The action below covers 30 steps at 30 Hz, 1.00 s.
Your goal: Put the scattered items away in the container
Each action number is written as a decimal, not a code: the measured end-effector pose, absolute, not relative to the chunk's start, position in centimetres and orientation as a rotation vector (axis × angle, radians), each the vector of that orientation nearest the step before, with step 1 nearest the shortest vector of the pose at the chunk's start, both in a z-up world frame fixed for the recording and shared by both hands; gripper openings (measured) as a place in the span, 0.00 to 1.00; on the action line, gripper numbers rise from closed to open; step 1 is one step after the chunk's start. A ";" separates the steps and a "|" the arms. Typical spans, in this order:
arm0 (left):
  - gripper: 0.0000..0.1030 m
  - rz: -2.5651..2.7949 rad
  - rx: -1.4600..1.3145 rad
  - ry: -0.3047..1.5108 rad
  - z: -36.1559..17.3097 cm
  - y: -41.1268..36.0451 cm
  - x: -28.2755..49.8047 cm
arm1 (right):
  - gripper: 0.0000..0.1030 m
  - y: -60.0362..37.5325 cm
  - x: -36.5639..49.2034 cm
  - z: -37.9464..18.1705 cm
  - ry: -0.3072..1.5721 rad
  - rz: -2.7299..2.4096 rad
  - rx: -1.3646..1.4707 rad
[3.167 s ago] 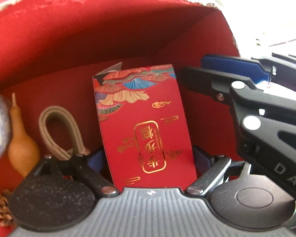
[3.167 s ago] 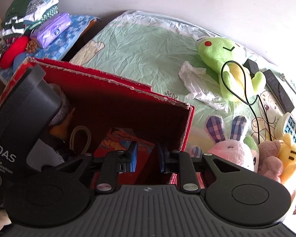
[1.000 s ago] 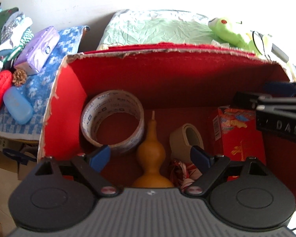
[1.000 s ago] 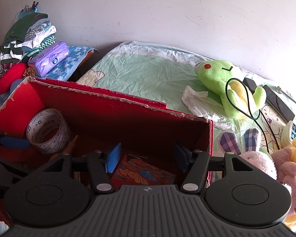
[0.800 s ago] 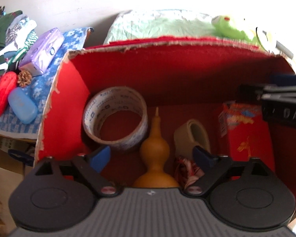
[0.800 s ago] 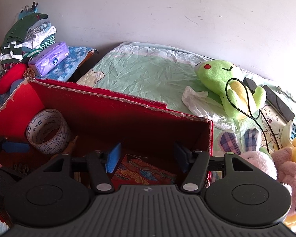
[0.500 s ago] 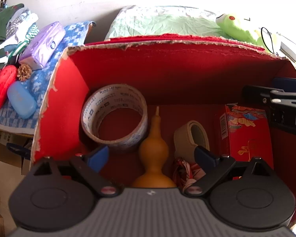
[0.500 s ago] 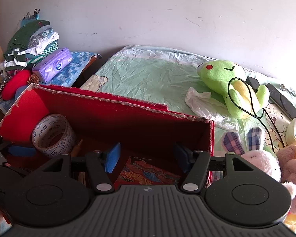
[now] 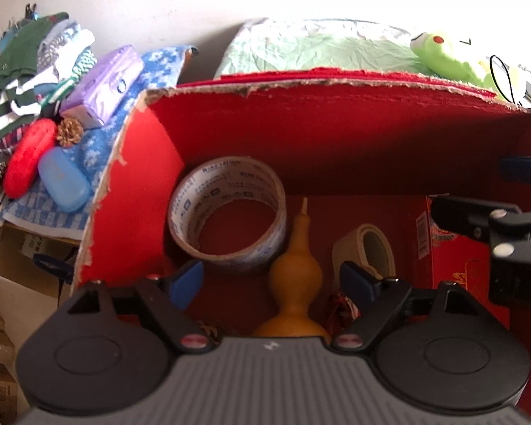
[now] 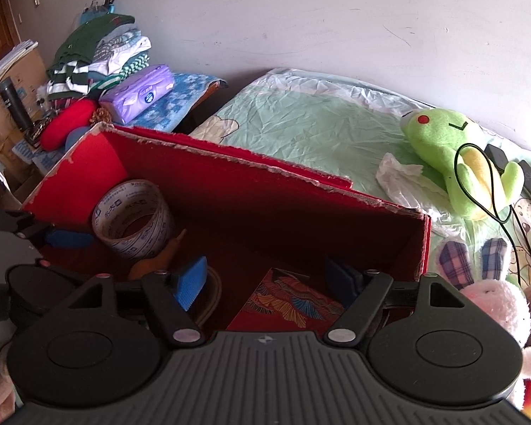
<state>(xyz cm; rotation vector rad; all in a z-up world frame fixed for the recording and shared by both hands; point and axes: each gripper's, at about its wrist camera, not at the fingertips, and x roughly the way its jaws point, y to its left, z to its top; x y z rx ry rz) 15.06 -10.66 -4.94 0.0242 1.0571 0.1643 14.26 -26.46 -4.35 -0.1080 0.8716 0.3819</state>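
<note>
A red cardboard box [image 9: 336,127] holds a printed packing tape roll [image 9: 226,216], an orange gourd [image 9: 295,276], a beige tape roll [image 9: 368,251] and a red patterned packet [image 9: 456,269]. My left gripper [image 9: 270,279] is open and empty above the box's near side. My right gripper [image 10: 267,279] is open and empty over the box [image 10: 265,191], above the red packet [image 10: 290,304]. The tape roll [image 10: 131,212] and gourd [image 10: 159,258] also show in the right wrist view. The right gripper's fingers [image 9: 478,216] show at the right of the left wrist view.
The box stands on a bed with a green sheet [image 10: 318,120]. A green plush frog [image 10: 453,152], a black cable, a crumpled plastic bag [image 10: 403,180] and other plush toys [image 10: 492,301] lie to the right. A side table [image 10: 180,95] holds folded clothes, a purple pack, red and blue cases.
Both grippers have risen up out of the box. The left gripper has let go of the red packet, which now lies in the box's right side. Both stand open.
</note>
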 end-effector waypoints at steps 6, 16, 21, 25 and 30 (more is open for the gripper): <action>0.84 0.172 0.045 0.998 -4.7 -10.9 14.5 | 0.74 -26.6 14.3 -4.4 0.868 0.386 -0.105; 0.97 0.207 0.241 0.943 -4.6 -13.2 14.3 | 0.72 -25.5 14.5 -4.9 0.906 0.323 -0.204; 0.99 0.132 0.187 0.935 -4.4 -12.4 14.1 | 0.71 -25.4 14.5 -5.0 0.916 0.292 -0.225; 0.99 0.040 0.152 0.906 -4.2 -11.9 13.7 | 0.69 -25.2 14.4 -5.1 0.916 0.247 -0.250; 0.99 -0.016 0.106 0.814 -3.5 -11.3 12.5 | 0.63 -25.8 14.2 -4.7 0.876 0.162 -0.231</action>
